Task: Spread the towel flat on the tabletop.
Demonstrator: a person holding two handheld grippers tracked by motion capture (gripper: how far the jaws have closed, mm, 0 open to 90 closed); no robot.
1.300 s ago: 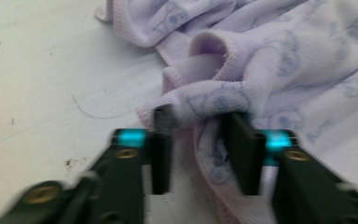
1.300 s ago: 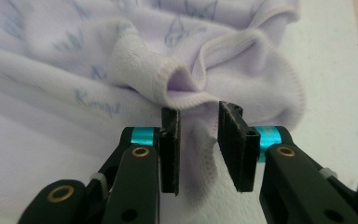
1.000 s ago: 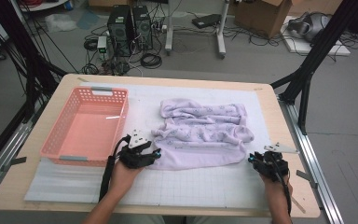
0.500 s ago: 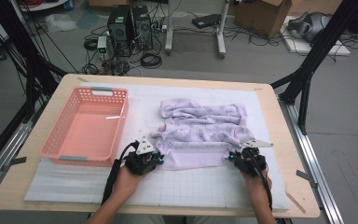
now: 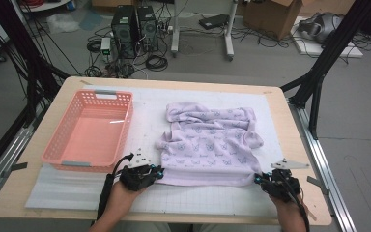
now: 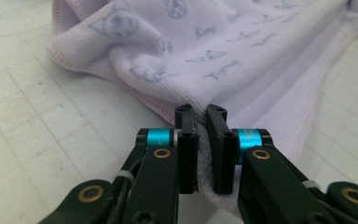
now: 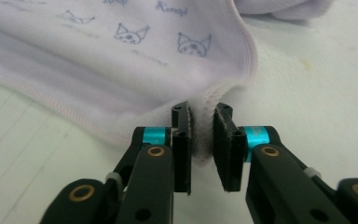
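A lilac towel (image 5: 207,140) with cat prints lies on the white gridded mat (image 5: 140,111), its far part bunched and its near hem stretched flat. My left gripper (image 5: 160,170) is shut on the near-left corner, its jaws having just closed there. In the left gripper view the cloth (image 6: 242,60) is pinched between the pads of the left gripper (image 6: 201,114). My right gripper (image 5: 258,179) holds the near-right corner. Its jaws have just been opening a little, but a fold of towel (image 7: 121,60) still fills the gap of the right gripper (image 7: 201,112).
A pink plastic basket (image 5: 84,164) stands empty on the left of the table, close to my left hand. The table's right edge (image 5: 314,193) runs just beyond my right hand. Computer cases and cables lie on the floor behind the table.
The right gripper came in to the towel's near-right corner, then drew back right and toward me with it. The left gripper pulled its corner toward me. The near hem now runs straight between them.
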